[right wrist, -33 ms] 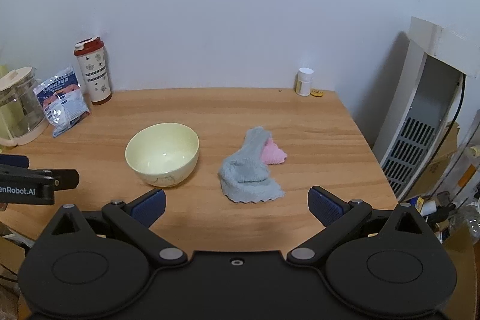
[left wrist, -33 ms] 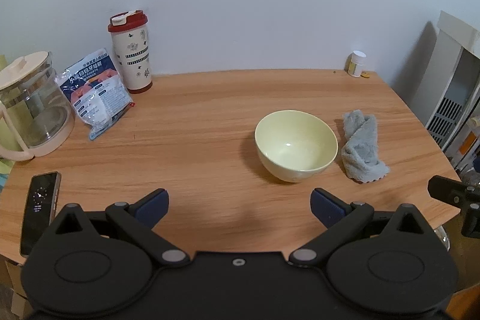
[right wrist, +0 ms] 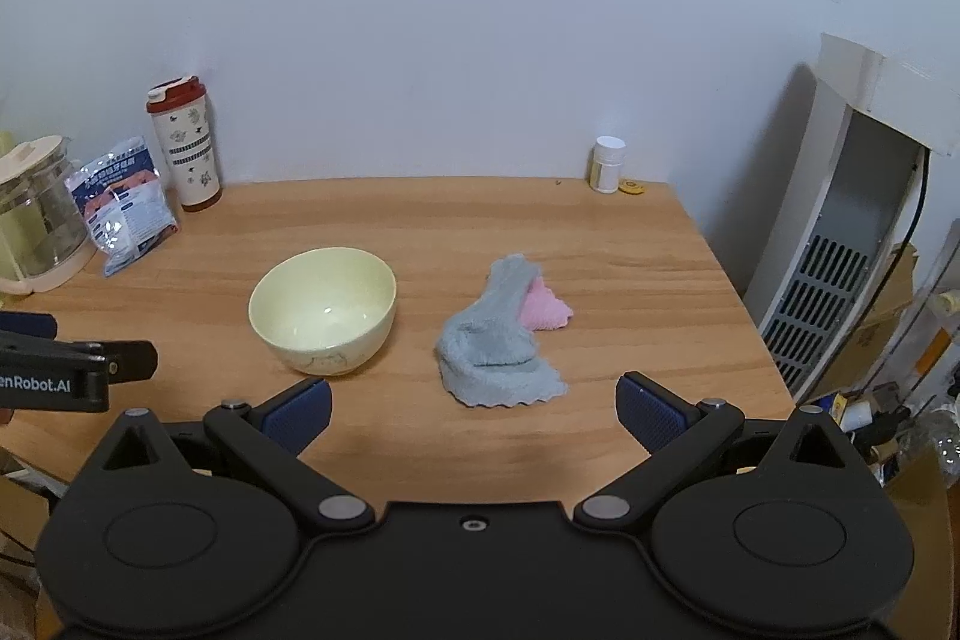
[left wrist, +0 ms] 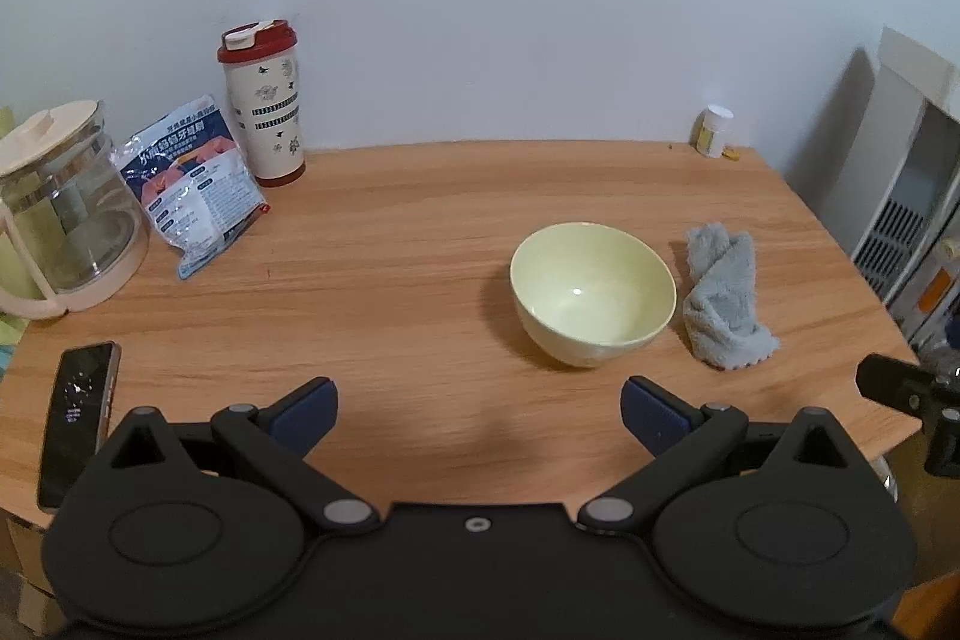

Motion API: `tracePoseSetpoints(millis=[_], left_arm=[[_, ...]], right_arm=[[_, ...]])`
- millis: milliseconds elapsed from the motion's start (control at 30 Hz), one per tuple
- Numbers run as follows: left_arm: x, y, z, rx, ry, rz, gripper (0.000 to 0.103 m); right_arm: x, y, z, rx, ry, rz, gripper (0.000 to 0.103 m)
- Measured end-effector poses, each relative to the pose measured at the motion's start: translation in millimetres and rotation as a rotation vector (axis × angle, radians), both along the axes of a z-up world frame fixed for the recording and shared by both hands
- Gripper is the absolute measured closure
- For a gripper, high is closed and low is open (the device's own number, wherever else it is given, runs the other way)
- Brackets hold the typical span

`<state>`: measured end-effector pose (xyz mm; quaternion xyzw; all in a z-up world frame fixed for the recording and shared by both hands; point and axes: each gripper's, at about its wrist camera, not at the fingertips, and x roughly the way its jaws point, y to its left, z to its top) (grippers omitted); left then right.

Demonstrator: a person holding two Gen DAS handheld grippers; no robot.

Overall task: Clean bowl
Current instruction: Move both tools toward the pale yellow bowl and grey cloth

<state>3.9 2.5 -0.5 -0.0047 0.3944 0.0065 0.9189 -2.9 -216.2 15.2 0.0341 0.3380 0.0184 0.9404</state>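
Right now I hold my left gripper (left wrist: 477, 415) low over the near edge of the wooden table (left wrist: 390, 232), its blue pads spread wide and holding nothing. My right gripper (right wrist: 474, 409) hovers the same way, jaws apart and empty. Ahead sits the pale yellow bowl (right wrist: 323, 310), upright and well clear of both grippers. Just beside it lies a crumpled grey cloth (right wrist: 495, 340) with a pink cloth (right wrist: 543, 310) tucked against its far side. Along the wall stand a red-lidded tumbler (left wrist: 263, 100), a snack packet (left wrist: 189, 184) and a glass kettle (left wrist: 63, 208). A phone (left wrist: 77, 421) lies at my left.
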Motion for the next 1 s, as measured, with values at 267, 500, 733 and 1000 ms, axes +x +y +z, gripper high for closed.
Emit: tracePoseSetpoints(millis=[267,500,733,1000], left_arm=[[10,10,-3,-0.044,0.007,0.060,0.000],[21,23,-14,-0.038,0.030,0.083,0.000],[27,30,-15,-0.063,0.008,0.100,0.000],[35,37,-21,-0.111,0.011,0.104,0.000]], right_arm=[[1,-19,3,0.089,-0.049,0.017,0.000],[-1,-12,2,0.077,-0.120,0.008,0.000],[7,-20,-4,0.097,-0.107,-0.051,0.000],[16,-16,-9,0.042,-0.080,-0.046,0.000]])
